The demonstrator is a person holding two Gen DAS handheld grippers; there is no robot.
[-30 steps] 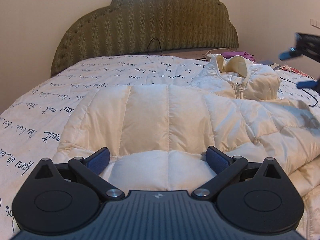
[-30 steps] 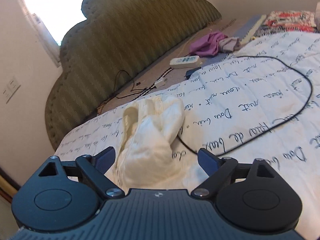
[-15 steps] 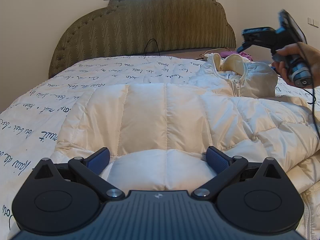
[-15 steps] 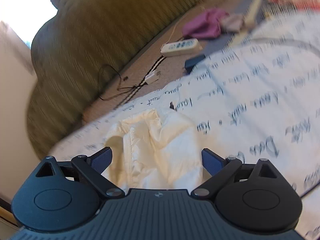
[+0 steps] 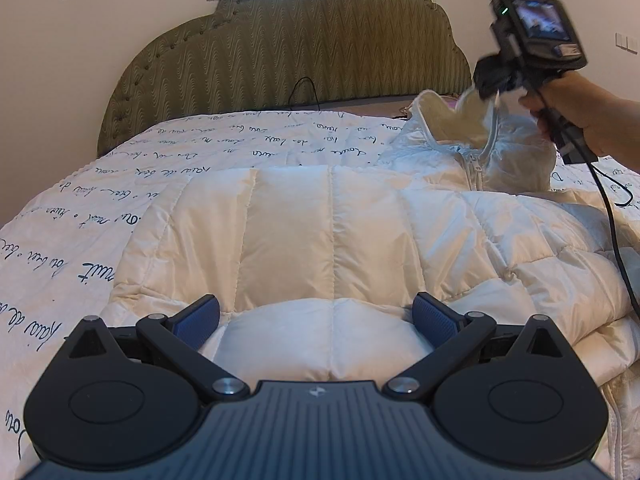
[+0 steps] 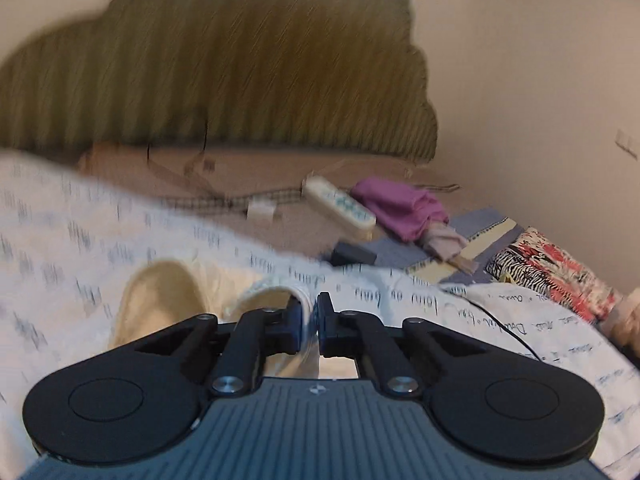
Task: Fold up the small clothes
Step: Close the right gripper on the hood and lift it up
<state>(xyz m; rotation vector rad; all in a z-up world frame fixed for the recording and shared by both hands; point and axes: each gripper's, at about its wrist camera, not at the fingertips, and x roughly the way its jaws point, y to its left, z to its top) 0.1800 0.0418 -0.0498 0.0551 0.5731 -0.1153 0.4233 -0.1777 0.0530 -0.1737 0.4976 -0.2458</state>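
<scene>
A cream quilted puffer jacket (image 5: 332, 232) lies flat on the bed, collar at the far right. My left gripper (image 5: 316, 316) is open, its blue pads on either side of the jacket's near hem bulge. My right gripper (image 6: 309, 322) is shut on the jacket's collar edge (image 6: 298, 300); it also shows in the left wrist view (image 5: 496, 88), held by a hand at the raised collar (image 5: 460, 120). The right wrist view is blurred.
The bed has a white script-printed cover (image 5: 100, 208) and an olive padded headboard (image 5: 312, 40). A black cable (image 5: 612, 220) trails from the right gripper. Behind the bed lie a power strip (image 6: 340, 208), purple cloth (image 6: 404, 212) and patterned fabric (image 6: 552, 268).
My right gripper moved down to the collar and closed on it, and the collar is now lifted. My left gripper has stayed open at the hem.
</scene>
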